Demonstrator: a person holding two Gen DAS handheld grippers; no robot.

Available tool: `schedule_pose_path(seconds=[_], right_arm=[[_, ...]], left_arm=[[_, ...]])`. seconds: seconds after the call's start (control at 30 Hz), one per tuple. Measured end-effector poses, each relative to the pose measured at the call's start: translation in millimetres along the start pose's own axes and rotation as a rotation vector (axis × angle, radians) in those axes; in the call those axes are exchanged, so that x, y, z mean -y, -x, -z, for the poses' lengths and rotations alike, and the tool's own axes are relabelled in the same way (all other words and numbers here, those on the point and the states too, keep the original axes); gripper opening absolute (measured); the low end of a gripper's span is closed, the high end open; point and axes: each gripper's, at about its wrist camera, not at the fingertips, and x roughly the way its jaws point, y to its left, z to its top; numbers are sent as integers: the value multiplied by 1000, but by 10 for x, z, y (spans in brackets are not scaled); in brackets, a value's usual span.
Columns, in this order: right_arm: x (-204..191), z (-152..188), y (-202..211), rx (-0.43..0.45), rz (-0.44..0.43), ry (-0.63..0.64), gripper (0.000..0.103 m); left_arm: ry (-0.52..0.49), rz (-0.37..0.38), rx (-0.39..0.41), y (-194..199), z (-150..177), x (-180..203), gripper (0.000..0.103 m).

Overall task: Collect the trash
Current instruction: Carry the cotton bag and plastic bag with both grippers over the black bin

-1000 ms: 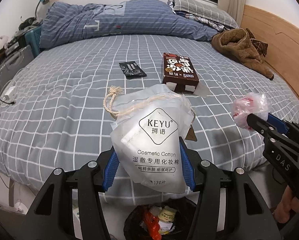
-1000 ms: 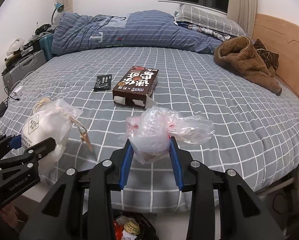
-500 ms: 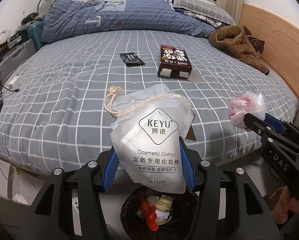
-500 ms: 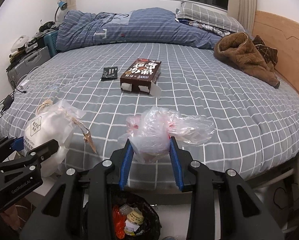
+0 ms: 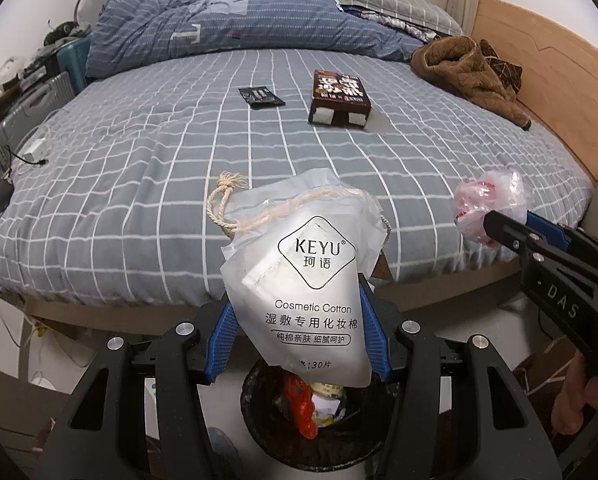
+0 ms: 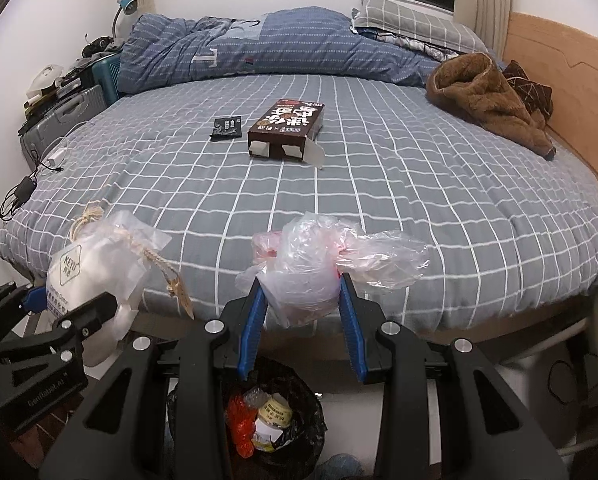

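My left gripper [image 5: 297,308] is shut on a white KEYU cosmetic cotton pouch [image 5: 303,276] with a rope drawstring, held above the black-lined trash bin [image 5: 311,408]. My right gripper [image 6: 301,300] is shut on a crumpled clear plastic bag [image 6: 315,260] with pink inside, held above the same trash bin [image 6: 267,420] at the foot of the bed. Each gripper shows in the other's view: the right gripper [image 5: 499,228] at right, the left gripper [image 6: 71,312] at lower left. A brown box [image 5: 339,96] and a black sachet [image 5: 261,97] lie on the bed.
The grey checked bed [image 6: 379,184] fills the view, with a blue duvet [image 5: 239,20] at the back, brown clothes [image 5: 467,68] at right by the wooden headboard. A suitcase [image 6: 55,128] and cables [image 5: 3,196] are at left. The bin holds red and white rubbish.
Both grippers have pulled back from the bed with their loads. The trash bin below has come much further into view.
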Motion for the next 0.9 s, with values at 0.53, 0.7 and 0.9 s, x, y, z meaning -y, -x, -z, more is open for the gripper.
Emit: schedule_pose_path(seconds=[0.53,0.7,0.9], right_arm=[[-19,557,133,-99,11,-13,35],[-49,813,74,-163,17,-3,35],[-19,969,-118,-229,30,8,35]], left_arm=[[7,2,-78,130,473,74,53],[21,9,-124,33,640,58,53],[26,-3,-171,-206,816,24,53]])
